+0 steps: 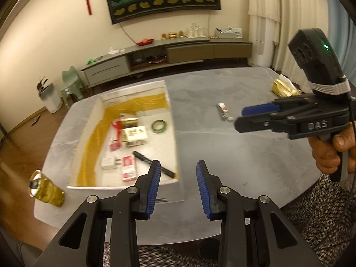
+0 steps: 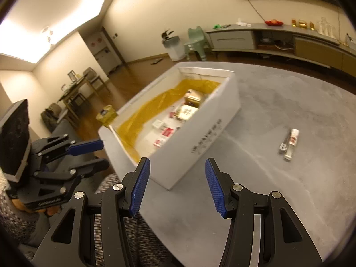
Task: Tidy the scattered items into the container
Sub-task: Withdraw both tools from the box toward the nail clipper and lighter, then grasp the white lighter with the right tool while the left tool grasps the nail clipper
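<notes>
My left gripper hangs over the near edge of the grey tabletop, jaws spread wide and empty. My right gripper is likewise wide open, holding nothing. The white box stands on the tabletop with small cartons, a black marker and a green tape roll inside. A small tube lies out on the tabletop, well apart from the box.

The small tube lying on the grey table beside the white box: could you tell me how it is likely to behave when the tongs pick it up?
The small tube looks slim and rounded, so it may roll if nudged sideways. It appears smooth, so it could slip between the pads. A small metal piece lies against it and might get dragged along.
</notes>
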